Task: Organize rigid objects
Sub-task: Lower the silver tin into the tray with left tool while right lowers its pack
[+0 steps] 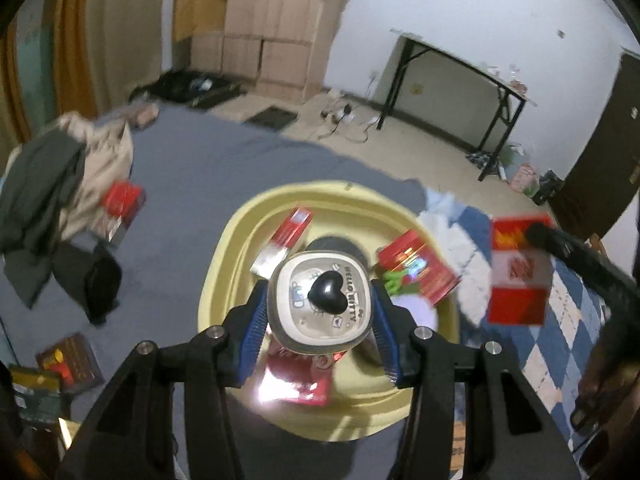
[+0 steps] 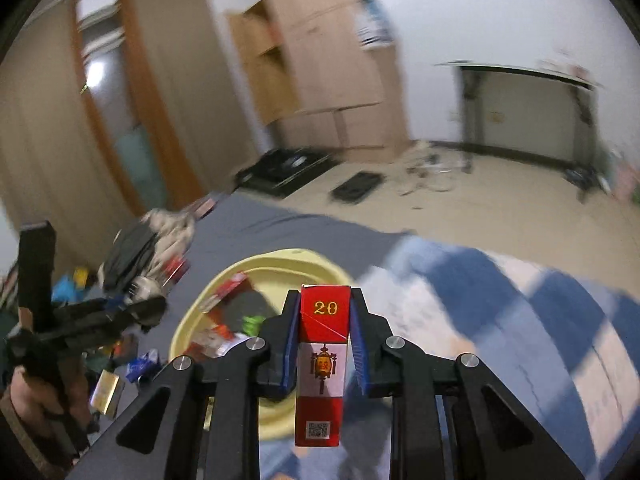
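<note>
My left gripper [image 1: 320,300] is shut on a beige Hello Kitty container [image 1: 318,300] with a black heart knob, held above the yellow basin [image 1: 224,280]. The basin holds several red boxes [image 1: 416,268] and a green item [image 1: 394,282]. My right gripper [image 2: 325,320] is shut on a red and white cigarette box [image 2: 322,364] marked 20, held just right of the yellow basin [image 2: 192,320]. That box also shows in the left wrist view [image 1: 518,276], at the right of the basin.
The basin sits on a grey bedsheet [image 1: 192,184]. A clothes pile [image 1: 52,184] and a red box [image 1: 122,200] lie at left. Dark boxes [image 1: 68,360] lie at lower left. A blue checked blanket [image 1: 560,320] is at right. Floor, wardrobe and a black table lie beyond.
</note>
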Available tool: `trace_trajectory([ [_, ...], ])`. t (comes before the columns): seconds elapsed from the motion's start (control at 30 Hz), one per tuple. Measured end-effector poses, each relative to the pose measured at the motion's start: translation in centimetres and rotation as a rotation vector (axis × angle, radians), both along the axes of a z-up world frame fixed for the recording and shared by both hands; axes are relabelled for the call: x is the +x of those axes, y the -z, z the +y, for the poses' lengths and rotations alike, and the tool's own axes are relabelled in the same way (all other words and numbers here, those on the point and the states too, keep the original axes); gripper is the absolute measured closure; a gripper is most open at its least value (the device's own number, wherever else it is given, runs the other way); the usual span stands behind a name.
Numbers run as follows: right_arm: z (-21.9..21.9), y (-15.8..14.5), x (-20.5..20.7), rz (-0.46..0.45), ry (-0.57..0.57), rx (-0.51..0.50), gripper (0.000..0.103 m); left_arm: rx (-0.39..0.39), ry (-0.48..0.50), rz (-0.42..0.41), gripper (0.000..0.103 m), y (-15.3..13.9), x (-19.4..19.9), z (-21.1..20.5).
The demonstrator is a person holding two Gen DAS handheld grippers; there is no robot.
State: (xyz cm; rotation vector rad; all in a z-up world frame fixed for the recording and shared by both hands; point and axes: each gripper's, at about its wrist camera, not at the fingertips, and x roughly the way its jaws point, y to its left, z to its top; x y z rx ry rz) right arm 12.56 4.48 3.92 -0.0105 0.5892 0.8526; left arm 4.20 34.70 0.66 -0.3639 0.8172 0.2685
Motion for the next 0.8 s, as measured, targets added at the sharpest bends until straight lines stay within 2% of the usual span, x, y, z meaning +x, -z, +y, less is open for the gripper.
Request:
trace_trajectory([
  [0.1,4.6,0.6,2.4,0.056,-0.064,-0.057,0.081,-0.05,0.016,-0.006,0.053,1.6,0.1,0.4],
  [0.27,9.4,2.0,5.4,0.085,-0.107,-0.145,0.081,-0.048,0.037,0.046,0.053,4.3,1.9,0.1],
  [0.4,12.0,3.3,7.2,0.133,-0.138,-0.18,0.08,-0.109,0.014,0.065,0.053,5.6,2.8,0.6],
  [0.53,14.0,4.0,10.0,0.172,-0.14,-0.152,0.08,-0.091,0.007,0.073,0.052,6.3,3.2,0.0],
  [0.57,14.2,4.2,10.3,0.171,-0.146,-0.156,0.08,-0.083,-0.003,0.059,0.05,6.3,3.1,-0.1],
  [0.63,14.4,4.9,10.4,0.182,-0.153,-0.176,0.079,-0.103,-0.008,0.05,0.036,6.3,3.1,0.0],
  [0.67,14.5,5.1,10.4,0.177,-0.149,-0.187,0.078,-0.112,-0.012,0.056,0.024,6.3,3.1,0.0],
  [0.73,14.3,5.2,10.4,0.169,-0.142,-0.196,0.075,-0.116,-0.015,0.037,0.021,6.1,2.9,-0.1],
  [0.8,14.1,5.3,10.1,0.168,-0.161,-0.198,0.068,-0.111,-0.009,0.023,0.019,5.6,3.0,-0.1],
])
